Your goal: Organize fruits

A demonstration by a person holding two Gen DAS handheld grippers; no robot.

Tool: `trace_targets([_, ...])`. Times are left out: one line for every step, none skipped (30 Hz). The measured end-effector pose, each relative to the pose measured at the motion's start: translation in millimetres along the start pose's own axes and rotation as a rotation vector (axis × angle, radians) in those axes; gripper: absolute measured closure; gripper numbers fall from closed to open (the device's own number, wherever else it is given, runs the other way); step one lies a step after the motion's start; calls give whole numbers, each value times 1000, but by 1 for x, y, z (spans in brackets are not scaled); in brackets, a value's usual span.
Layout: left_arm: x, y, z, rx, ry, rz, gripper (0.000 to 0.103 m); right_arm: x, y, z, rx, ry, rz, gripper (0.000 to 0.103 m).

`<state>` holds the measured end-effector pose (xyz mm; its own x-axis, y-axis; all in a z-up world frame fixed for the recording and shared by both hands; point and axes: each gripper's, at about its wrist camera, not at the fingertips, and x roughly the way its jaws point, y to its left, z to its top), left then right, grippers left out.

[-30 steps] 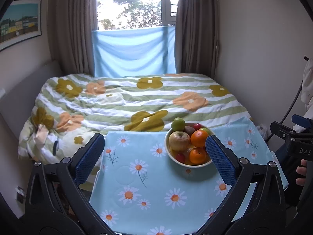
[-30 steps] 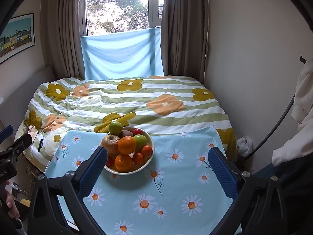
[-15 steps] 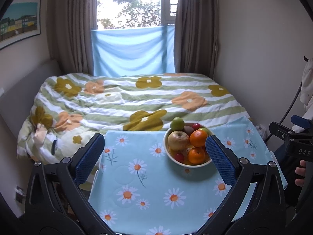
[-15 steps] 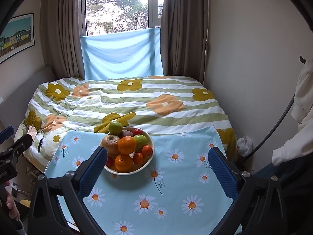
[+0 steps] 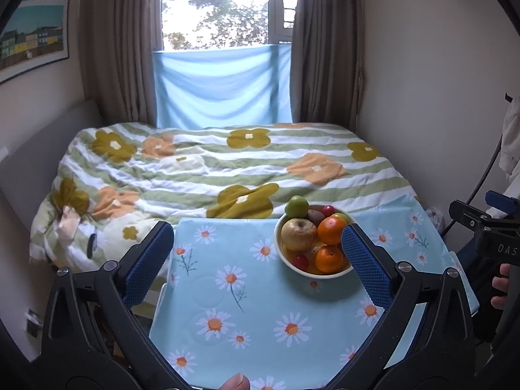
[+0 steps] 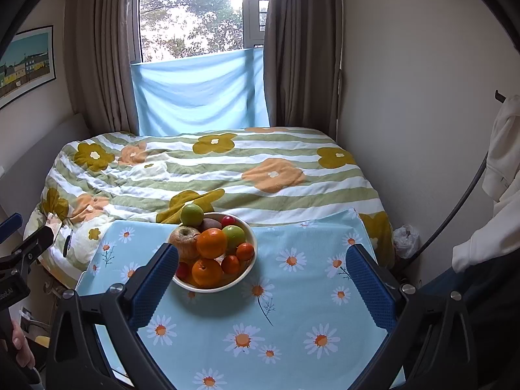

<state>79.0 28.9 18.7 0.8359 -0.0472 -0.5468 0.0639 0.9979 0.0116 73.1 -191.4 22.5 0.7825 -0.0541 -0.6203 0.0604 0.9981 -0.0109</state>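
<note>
A white bowl heaped with fruit stands on the daisy-print blue tablecloth. It holds a large yellow-brown apple, oranges, a green fruit, a green apple and small red fruits. My left gripper is open and empty, held above the table with the bowl near its right finger. My right gripper is open and empty, with the bowl near its left finger.
A bed with a flowered striped quilt lies just behind the table. Walls stand close on both sides. The other gripper shows at the right edge of the left wrist view and the left edge of the right wrist view.
Both grippers have drifted slightly; the bowl sits a little differently in each view. Both stay open and nothing has been taken hold of.
</note>
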Motion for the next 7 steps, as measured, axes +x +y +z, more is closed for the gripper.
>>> trace_targets([0, 1, -1, -2, -1, 0, 0, 0, 0, 0, 0, -1, 0, 0])
trace_targets([-1, 2, -1, -4, -3, 1, 0, 0, 0, 0, -1, -1, -1, 0])
trace_targets([-1, 2, 0, -4, -5, 3, 0, 0, 0, 0, -1, -1, -2, 0])
trace_targets([-1, 3, 0, -4, -7, 4, 0, 0, -1, 0, -1, 0, -1, 0])
trace_targets([-1, 3, -1, -3, -8, 6, 0, 0, -1, 0, -1, -1, 0, 0])
trace_targets([-1, 3, -1, -4, -9, 6, 0, 0, 0, 0, -1, -1, -1, 0])
trace_targets([-2, 4, -1, -5, -10, 7, 0, 0, -1, 0, -1, 0, -1, 0])
